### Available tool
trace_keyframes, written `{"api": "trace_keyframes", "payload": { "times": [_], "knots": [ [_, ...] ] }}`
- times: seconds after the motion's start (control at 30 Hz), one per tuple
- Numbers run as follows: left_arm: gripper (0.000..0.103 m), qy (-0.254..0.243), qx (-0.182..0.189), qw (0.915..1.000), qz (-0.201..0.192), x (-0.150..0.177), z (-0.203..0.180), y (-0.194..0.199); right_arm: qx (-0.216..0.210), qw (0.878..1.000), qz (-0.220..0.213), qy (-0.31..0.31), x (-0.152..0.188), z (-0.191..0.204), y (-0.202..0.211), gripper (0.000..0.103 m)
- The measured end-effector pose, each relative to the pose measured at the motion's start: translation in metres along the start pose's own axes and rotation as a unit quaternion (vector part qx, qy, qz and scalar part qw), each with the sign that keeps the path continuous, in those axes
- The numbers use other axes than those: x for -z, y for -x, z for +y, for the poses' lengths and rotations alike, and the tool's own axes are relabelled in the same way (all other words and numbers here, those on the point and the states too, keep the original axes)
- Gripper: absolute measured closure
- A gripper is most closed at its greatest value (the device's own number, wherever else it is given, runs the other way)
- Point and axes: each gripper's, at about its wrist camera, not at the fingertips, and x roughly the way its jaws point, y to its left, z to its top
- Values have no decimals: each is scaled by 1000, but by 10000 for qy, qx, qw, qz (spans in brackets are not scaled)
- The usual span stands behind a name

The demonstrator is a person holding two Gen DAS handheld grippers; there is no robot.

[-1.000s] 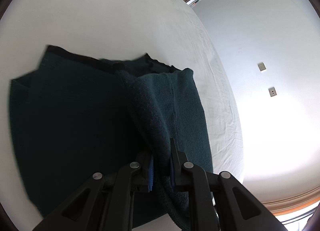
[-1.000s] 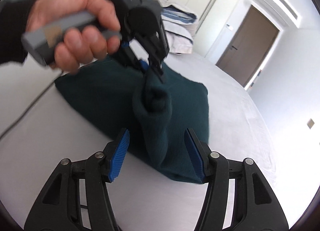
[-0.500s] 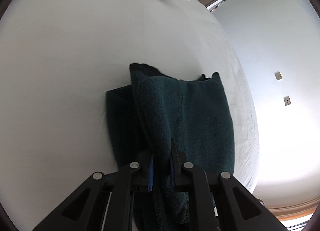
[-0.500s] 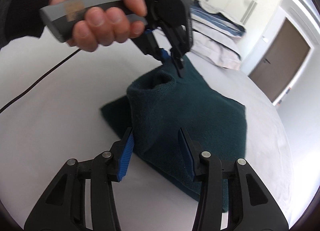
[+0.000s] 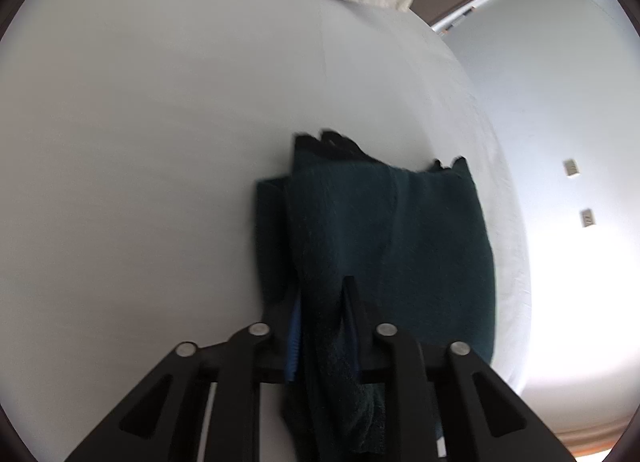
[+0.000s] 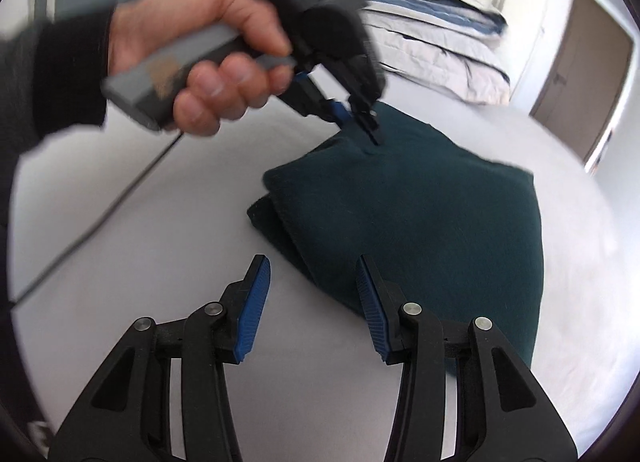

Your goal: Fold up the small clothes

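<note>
A dark green fleece garment (image 6: 424, 217) lies folded over on the white bed sheet (image 6: 140, 221). It also shows in the left wrist view (image 5: 384, 229), with darker cuffs at its far edge. My left gripper (image 5: 322, 302) is shut on the near edge of the garment, cloth bunched between its fingers. In the right wrist view the left gripper (image 6: 360, 121) pinches the far corner of the fold low over the bed. My right gripper (image 6: 310, 266) is open and empty, just above the garment's near edge.
Pillows and a striped duvet (image 6: 436, 37) lie at the head of the bed. A brown door (image 6: 588, 61) stands at the right. A black cable (image 6: 100, 221) runs across the sheet at the left. The bed's edge (image 5: 516, 246) is right of the garment.
The left gripper has carried the held edge across and down, so the garment went from spread out to folded in half. The right gripper has drawn back and opened a little wider.
</note>
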Motion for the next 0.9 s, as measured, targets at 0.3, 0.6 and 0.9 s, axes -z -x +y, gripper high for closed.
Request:
{"api": "trace_keyframes", "payload": {
  "times": [0.3, 0.6, 0.9],
  "knots": [
    [81, -849, -308, 9916, -927, 71, -50, 59, -105, 9801, -367, -1946, 45, -108, 89, 61],
    [83, -1059, -1166, 9835, -886, 121, -36, 18, -265, 9732, -286, -2268, 37, -141, 76, 61],
    [65, -1210, -1343, 9788, -965, 141, -15, 11, -275, 9605, 177, -2764, 59, -138, 6, 68]
  ]
}}
